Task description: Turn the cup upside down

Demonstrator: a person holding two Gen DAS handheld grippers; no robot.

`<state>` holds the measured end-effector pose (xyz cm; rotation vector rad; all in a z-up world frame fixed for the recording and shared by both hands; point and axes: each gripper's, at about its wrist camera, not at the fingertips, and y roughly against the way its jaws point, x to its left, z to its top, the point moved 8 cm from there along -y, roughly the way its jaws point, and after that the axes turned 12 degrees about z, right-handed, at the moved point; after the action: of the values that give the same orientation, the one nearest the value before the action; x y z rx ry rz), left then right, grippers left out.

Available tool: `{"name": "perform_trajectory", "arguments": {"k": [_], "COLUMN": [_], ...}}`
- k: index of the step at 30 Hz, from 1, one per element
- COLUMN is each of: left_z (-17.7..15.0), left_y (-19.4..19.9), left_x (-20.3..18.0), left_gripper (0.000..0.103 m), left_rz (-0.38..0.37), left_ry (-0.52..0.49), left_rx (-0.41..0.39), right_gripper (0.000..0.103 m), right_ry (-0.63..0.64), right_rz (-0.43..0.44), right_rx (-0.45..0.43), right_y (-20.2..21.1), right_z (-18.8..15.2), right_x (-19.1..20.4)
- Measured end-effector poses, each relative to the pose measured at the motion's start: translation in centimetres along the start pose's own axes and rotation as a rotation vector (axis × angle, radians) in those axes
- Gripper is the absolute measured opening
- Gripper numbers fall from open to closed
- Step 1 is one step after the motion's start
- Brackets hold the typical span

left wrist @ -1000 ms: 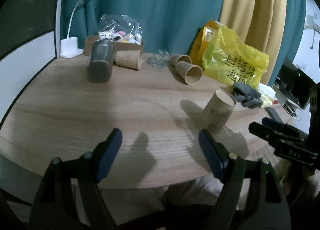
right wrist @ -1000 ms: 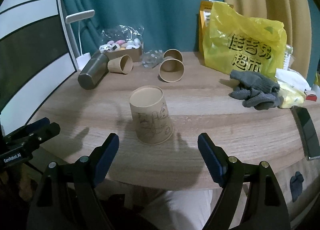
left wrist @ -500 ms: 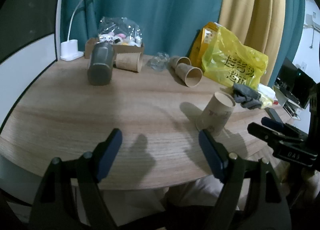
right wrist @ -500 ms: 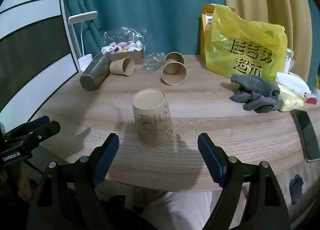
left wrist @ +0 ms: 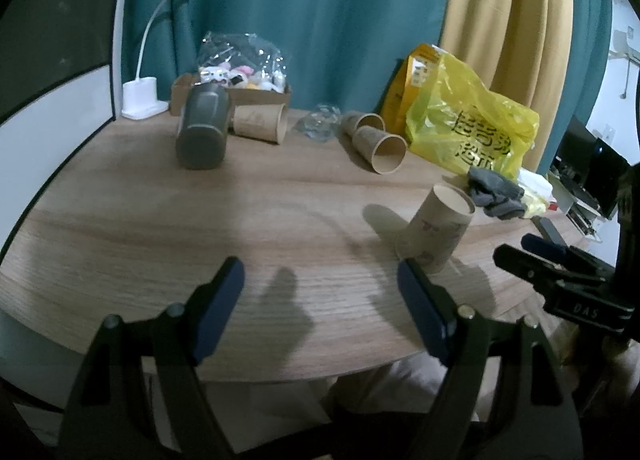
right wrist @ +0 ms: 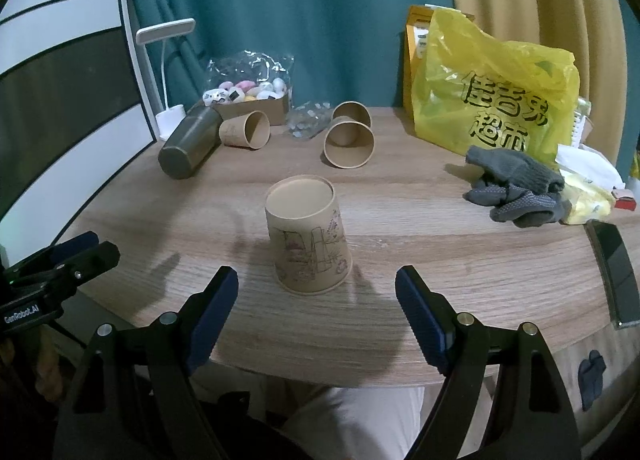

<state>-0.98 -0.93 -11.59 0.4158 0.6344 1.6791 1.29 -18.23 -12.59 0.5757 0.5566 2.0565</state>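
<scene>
A brown paper cup (right wrist: 308,234) with a line drawing stands upside down, base up, near the front edge of the round wooden table (right wrist: 440,260). It also shows in the left wrist view (left wrist: 436,232). My right gripper (right wrist: 316,300) is open and empty, just in front of the cup, with its fingers wider than the cup and apart from it. My left gripper (left wrist: 320,300) is open and empty over the table's front edge, to the left of the cup. Each gripper shows at the edge of the other's view.
Three more paper cups lie on their sides at the back (right wrist: 245,135) (right wrist: 349,142) (right wrist: 352,114). A dark metal tumbler (right wrist: 188,148) lies at the back left beside a white lamp (right wrist: 166,72). A yellow bag (right wrist: 496,88), grey gloves (right wrist: 516,186) and a phone (right wrist: 614,268) are on the right.
Both grippers have drifted slightly, so both views sit a little lower and closer. The cup has not moved and both grippers stay open.
</scene>
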Motion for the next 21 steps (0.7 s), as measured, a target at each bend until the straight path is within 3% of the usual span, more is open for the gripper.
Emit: {"name": "perform_trajectory", "arguments": {"k": [21], "left_z": [-0.03], "left_y": [0.08], "left_x": [-0.18], "left_gripper": [0.080], "left_rz": [0.027], "left_ry": [-0.027], "left_rx": [-0.014], "right_gripper": [0.084], "right_ry": [0.000], "right_rz": [-0.001], "right_rx": [-0.003], "right_y": [-0.09], "right_z": [0.15], "right_x": [-0.03]}}
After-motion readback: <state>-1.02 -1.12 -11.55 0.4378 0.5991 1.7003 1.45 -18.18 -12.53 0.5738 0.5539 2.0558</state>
